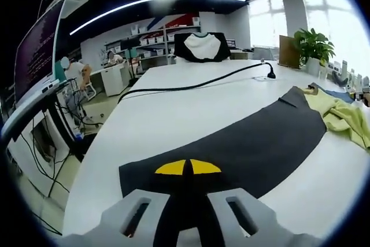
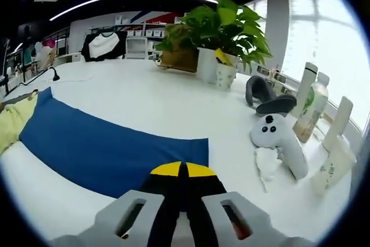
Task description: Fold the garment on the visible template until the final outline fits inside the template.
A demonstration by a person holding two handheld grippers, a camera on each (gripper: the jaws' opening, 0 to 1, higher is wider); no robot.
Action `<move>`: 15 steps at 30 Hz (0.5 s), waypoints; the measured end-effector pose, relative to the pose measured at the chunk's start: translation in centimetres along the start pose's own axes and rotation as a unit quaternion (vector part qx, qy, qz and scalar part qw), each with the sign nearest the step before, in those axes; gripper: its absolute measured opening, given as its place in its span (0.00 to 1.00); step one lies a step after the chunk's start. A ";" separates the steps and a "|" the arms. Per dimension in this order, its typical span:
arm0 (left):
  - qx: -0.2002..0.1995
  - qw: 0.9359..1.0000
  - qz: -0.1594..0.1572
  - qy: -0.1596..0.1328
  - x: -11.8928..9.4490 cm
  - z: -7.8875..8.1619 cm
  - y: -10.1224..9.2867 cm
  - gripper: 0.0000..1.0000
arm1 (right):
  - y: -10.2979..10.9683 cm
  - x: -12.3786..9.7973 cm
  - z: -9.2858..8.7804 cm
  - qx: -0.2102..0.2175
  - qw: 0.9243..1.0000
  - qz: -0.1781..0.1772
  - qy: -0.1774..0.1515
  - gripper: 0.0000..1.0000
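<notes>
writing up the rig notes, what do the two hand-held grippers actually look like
Both look alike. The left hand-held gripper has two pale grey jaws rising from the bottom of its view, each with a dark slanted slot, and black inner fingers ending in yellow tips. The right hand-held gripper has the same grey slotted jaws, black fingers and yellow tips. No cables or printed markings can be made out on either.

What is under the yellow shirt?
The yellow shirt lies partly on the dark mat, covering its far end on the white table. Whatever else is beneath the shirt is hidden.
</notes>
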State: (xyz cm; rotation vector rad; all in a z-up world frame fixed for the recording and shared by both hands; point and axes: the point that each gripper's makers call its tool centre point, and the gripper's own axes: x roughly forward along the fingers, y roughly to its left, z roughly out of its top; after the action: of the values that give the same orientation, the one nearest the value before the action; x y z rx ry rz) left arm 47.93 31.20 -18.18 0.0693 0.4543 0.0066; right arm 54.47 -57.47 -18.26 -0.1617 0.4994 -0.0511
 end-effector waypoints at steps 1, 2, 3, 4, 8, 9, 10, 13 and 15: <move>-0.014 1.000 0.002 0.000 0.0 0.0 0.1 0.00 | 0.0 -0.1 0.0 0.007 1.000 0.000 0.000 0.00; -0.016 1.000 0.004 0.000 0.0 0.0 0.2 0.00 | 0.3 -0.1 0.0 0.028 1.000 0.009 -0.002 0.00; -0.015 1.000 0.008 0.004 0.0 0.1 0.3 0.00 | 0.2 -0.1 0.1 0.046 0.999 0.017 -0.016 0.00; -0.016 1.000 0.012 0.009 0.0 0.0 0.5 0.00 | 0.0 -0.2 0.1 0.058 0.998 0.013 -0.024 0.00; -0.026 0.999 0.024 0.007 -0.2 0.0 0.8 0.01 | -0.6 -0.9 0.2 0.079 0.996 0.001 -0.043 0.00; -0.037 0.999 0.027 0.004 -0.2 0.0 0.9 0.01 | -0.8 -1.3 0.6 0.082 0.995 -0.005 -0.049 0.00; -0.042 0.999 0.032 -0.004 -0.4 0.2 1.1 0.01 | -1.0 -1.5 0.9 0.083 0.995 -0.011 -0.056 0.00; -0.064 0.997 0.043 -0.027 -1.1 1.0 1.2 0.01 | -1.3 -2.6 2.7 0.043 0.995 -0.040 -0.082 0.00; -0.080 0.995 0.033 -0.044 -1.6 1.8 0.6 0.03 | -0.7 -3.4 4.0 0.040 0.994 -0.037 -0.099 0.00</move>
State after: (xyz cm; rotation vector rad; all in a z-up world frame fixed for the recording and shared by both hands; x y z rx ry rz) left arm 47.27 31.64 -15.79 -0.0731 0.3614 0.1039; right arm 53.39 -57.32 -13.07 -0.1044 0.2937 -0.1262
